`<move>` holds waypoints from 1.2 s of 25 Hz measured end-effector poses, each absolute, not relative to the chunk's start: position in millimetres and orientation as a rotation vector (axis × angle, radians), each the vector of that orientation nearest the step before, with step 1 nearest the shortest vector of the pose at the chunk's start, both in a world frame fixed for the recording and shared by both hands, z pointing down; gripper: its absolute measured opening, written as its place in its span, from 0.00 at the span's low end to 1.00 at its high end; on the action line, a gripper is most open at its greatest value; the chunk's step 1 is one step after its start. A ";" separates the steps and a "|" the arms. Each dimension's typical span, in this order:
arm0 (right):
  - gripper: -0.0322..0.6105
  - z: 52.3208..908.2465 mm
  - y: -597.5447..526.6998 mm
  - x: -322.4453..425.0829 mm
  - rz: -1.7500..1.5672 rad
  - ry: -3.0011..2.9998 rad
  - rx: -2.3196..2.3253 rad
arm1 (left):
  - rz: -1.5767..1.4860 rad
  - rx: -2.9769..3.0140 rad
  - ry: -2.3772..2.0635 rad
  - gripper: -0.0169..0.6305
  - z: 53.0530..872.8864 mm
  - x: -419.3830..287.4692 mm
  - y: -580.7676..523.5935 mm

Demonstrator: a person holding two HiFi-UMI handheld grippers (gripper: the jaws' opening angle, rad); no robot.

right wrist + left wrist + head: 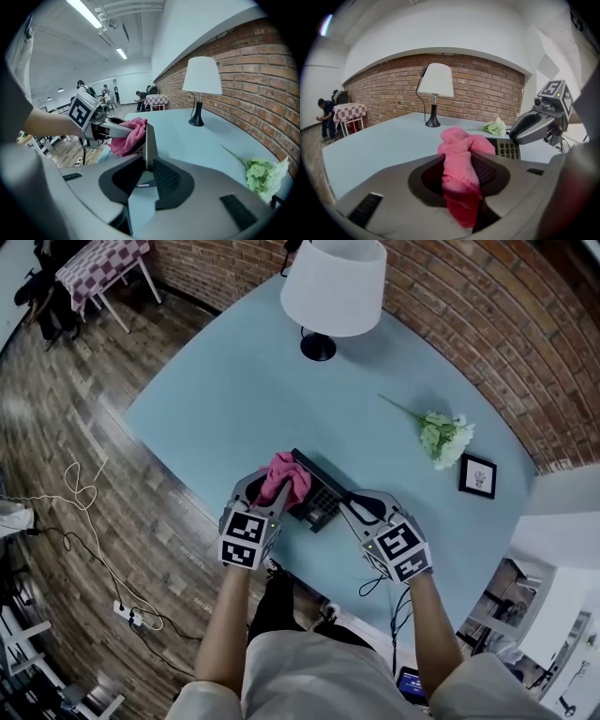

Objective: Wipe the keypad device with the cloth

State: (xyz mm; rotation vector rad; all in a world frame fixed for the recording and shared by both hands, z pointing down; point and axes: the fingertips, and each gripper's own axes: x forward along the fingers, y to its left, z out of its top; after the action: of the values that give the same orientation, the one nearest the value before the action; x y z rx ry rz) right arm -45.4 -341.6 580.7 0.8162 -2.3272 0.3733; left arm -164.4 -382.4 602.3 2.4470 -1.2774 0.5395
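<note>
Nearest the person, at 6 o'clock in the head view, two bare forearms reach out over the table (pixel 206 399), each with a gripper. The left gripper (pixel 270 491) has its jaws clamped on a pink cloth (pixel 461 171); the cloth fills the gap between them and bunches out beyond the tips. The right gripper (pixel 361 505) has its jaws closed on one end of the keypad (pixel 317 504), which its own view shows edge-on as a thin slab held between the pads.

The keypad is a dark, flat device lying between the two grippers near the table's 6 o'clock edge, its rows of buttons showing in the left gripper view. The cloth rests against its end at 10 o'clock, opposite the end the right gripper holds. Whether the keypad is clear of the table cannot be told.

Farther out, at 2 o'clock from the keypad, lie white flowers (pixel 444 437), and at 3 o'clock a small frame (pixel 478 474). At 12 o'clock, by the brick wall, stands a white lamp (pixel 333 287). Off the table at 10 o'clock is a checked table (pixel 103 263), and cables (pixel 82 486) trail on the wood floor at 9 o'clock
</note>
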 end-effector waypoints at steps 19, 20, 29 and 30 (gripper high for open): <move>0.20 582.4 -341.6 -46.1 0.389 -2.349 0.829 | 0.638 2.362 -1.228 0.29 648.2 -188.6 -347.8; 0.20 582.3 -341.9 -46.3 0.396 -2.354 0.832 | 0.647 2.362 -1.222 0.29 650.4 -190.0 -346.3; 0.20 583.2 -342.6 -44.4 0.430 -2.360 0.869 | 0.696 2.311 -1.234 0.29 666.3 -197.9 -332.2; 0.20 583.0 -342.3 -45.0 0.426 -2.358 0.870 | 0.673 2.302 -1.246 0.29 663.2 -199.3 -331.3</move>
State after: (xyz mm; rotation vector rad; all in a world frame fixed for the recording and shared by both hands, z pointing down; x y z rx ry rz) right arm -45.0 -342.3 583.0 0.8702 -2.3581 0.4264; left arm -199.3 -331.3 663.2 2.3021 -1.2462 0.6730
